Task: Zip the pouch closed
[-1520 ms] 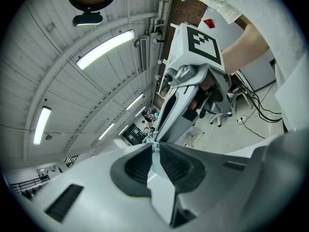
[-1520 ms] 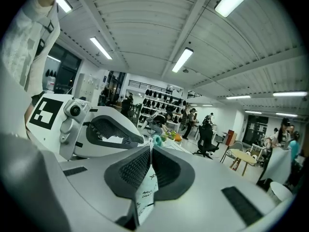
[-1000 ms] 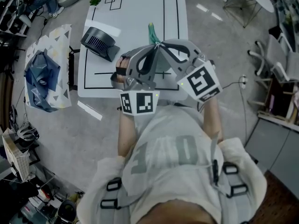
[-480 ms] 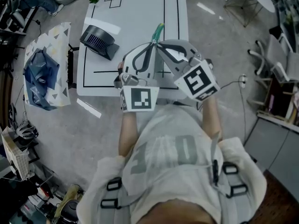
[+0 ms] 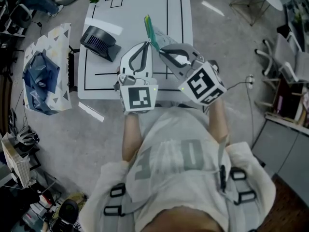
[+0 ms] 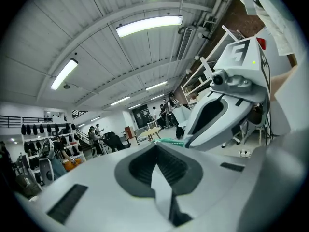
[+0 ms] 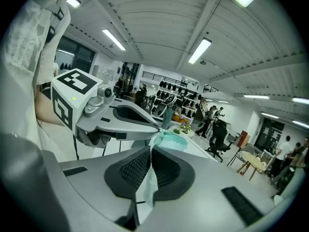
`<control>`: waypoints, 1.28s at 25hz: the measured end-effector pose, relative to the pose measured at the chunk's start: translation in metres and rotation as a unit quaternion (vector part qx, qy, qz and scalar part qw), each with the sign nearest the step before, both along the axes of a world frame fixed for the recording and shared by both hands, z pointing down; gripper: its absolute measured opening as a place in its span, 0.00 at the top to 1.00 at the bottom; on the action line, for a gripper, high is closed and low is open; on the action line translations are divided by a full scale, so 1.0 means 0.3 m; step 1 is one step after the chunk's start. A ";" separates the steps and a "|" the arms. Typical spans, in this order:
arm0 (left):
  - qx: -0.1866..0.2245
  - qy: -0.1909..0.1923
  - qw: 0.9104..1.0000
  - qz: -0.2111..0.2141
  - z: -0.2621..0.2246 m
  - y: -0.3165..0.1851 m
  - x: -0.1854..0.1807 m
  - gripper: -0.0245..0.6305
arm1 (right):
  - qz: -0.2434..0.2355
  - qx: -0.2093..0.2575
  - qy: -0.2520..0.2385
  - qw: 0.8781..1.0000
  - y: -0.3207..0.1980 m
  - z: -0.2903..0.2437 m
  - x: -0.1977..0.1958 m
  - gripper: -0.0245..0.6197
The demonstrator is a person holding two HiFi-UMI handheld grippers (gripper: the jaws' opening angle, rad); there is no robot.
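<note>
Both grippers clamped on the green pouch [image 5: 148,28] above the white tabletop [image 5: 133,11]

Left gripper [image 5: 146,43] pinches a thin pale edge of it; right gripper [image 5: 161,49] clenches its teal fabric; their tips sit close together; the pouch sticks out beyond them, off the tabletop.

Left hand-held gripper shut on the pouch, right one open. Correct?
No: the right hand-held gripper is shut on the pouch too, as the right gripper view shows. The left hand-held gripper is shut on it, as stated.

Lab hall, marked table [image 5: 130,18], ceiling strip lights [image 6: 148,26]
</note>
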State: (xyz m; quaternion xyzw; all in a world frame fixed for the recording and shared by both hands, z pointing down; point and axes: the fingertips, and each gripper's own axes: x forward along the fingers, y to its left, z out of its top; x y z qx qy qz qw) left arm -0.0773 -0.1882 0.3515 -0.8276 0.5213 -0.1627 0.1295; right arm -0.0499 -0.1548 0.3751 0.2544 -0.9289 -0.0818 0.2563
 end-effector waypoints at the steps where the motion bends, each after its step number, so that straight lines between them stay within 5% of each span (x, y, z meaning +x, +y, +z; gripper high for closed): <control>1: -0.003 0.004 1.000 -0.005 0.005 -0.002 -0.006 0.95 | -0.003 -0.003 0.008 1.000 0.003 0.004 0.006 0.94; 12: -0.026 0.006 0.998 -0.055 0.040 -0.029 -0.133 0.95 | 0.024 -0.025 0.013 0.999 -0.013 0.074 0.059 0.94; 32: -0.036 0.011 0.996 -0.084 0.064 -0.041 -0.139 0.95 | 0.080 -0.020 0.044 0.996 -0.065 0.114 0.203 0.94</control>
